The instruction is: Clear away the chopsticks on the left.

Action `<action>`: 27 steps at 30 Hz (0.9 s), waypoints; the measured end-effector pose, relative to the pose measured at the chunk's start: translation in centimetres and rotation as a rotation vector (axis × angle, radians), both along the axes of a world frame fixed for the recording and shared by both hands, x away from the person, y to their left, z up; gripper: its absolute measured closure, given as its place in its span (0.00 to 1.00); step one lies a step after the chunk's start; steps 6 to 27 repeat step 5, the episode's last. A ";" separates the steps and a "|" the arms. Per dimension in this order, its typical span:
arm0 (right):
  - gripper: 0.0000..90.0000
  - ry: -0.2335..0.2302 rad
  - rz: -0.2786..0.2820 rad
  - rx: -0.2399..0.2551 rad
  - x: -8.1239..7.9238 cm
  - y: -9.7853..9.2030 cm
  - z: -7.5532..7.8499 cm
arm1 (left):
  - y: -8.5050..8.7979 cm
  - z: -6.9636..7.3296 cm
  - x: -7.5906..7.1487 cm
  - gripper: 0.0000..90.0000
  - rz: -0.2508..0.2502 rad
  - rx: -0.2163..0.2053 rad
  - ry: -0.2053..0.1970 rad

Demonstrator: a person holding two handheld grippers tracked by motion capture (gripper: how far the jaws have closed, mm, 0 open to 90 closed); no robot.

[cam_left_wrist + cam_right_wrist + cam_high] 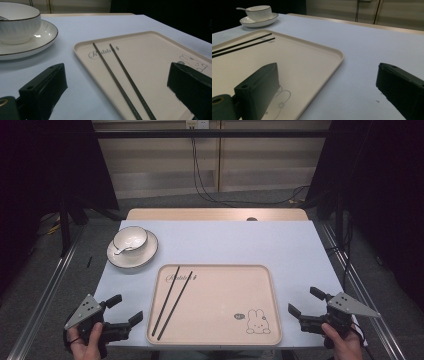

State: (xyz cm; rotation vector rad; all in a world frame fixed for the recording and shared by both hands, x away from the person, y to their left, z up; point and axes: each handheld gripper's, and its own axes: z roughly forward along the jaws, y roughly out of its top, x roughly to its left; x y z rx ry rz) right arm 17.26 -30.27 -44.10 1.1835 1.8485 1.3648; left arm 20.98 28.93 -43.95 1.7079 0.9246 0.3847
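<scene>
The tray (215,305) serves as the landmark: a cream, rounded-corner tray with a rabbit drawing in one corner, lying on the near half of the table (280,245).

The person's left hand (85,342) comes in at the tray's near left corner, holding the left gripper (125,311) low and roughly level, aimed toward the tray's left edge. Its fingers (45,90) stand wide apart with nothing between them. The right hand (342,340) sits off the tray's near right corner, and the right gripper (305,301) points inward and forward beside the tray's right edge; its fingers (258,86) are spread wide too and hold nothing.

Two black chopsticks (172,301) lie inside the tray along its left side, nearly parallel and close together, slanting from the printed script at the far left corner down to the near left edge. They rest just to the right of the left gripper, apart from its fingers; in the left gripper view they run between the two fingers' lines of sight, untouched.

Beyond the tray's far left corner stands one white plate (146,257) with a dark rim, bearing one white bowl (130,239) with one spoon (119,251) in it.
</scene>
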 end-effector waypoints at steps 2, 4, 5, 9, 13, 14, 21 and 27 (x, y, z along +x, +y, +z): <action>0.05 -0.006 -0.002 -0.002 0.0 0.0 0.0 | 0.7 0.0 0.0 0.03 0.023 -0.018 0.004; 0.05 -0.013 -0.004 0.000 -0.1 0.0 0.1 | 1.3 -0.1 0.0 0.03 0.057 -0.029 0.003; 0.05 -0.014 -0.003 -0.002 -0.1 0.0 0.1 | 1.5 -0.2 0.0 0.03 0.057 -0.042 0.011; 0.05 -0.014 -0.003 -0.002 -0.1 0.0 0.1 | 1.5 -0.2 0.0 0.03 0.057 -0.042 0.011; 0.05 -0.014 -0.003 -0.002 -0.1 0.0 0.1 | 1.5 -0.2 0.0 0.03 0.057 -0.042 0.011; 0.05 -0.014 -0.003 -0.002 -0.1 0.0 0.1 | 1.5 -0.2 0.0 0.03 0.057 -0.042 0.011; 0.05 -0.014 -0.003 -0.002 -0.1 0.0 0.1 | 1.5 -0.2 0.0 0.03 0.057 -0.042 0.011; 0.05 -0.014 -0.003 -0.002 -0.1 0.0 0.1 | 1.5 -0.2 0.0 0.03 0.057 -0.042 0.011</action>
